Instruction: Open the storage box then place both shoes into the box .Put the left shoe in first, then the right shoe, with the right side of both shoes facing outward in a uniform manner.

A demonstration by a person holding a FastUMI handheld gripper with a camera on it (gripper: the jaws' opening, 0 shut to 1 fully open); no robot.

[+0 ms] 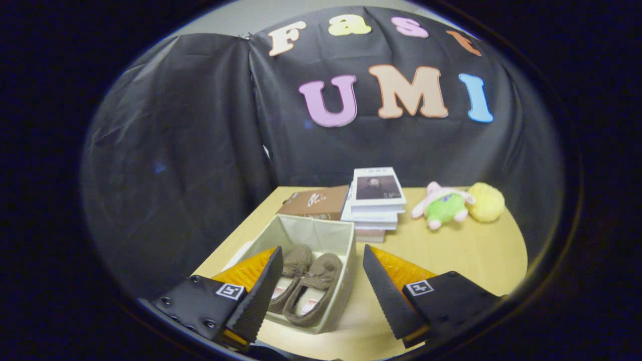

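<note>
Both shoes look boxed already, so the placing step seems basically done here.

Nearest, the gripper (pixel 321 288) is held wide open with nothing gripped, hanging above the near edge of the pale wooden table (pixel 466 255). Just ahead of the fingers and between them, the open beige fabric storage box (pixel 346 260) is seen near the table's left edge, with two brown suede slippers (pixel 306 286) laid side by side inside, toes pointed away. No lid can be made out. Beyond the box, toward the far edge, a flat brown cardboard box (pixel 316 200) and a stack of white books (pixel 376 203) are parked, and a green-and-pink plush toy (pixel 444 205) with a fuzzy yellow ball (pixel 486 201) sits further right. Next, probably only a clean pull-back is needed; which way the shoes face can't really be checked from here.
</note>
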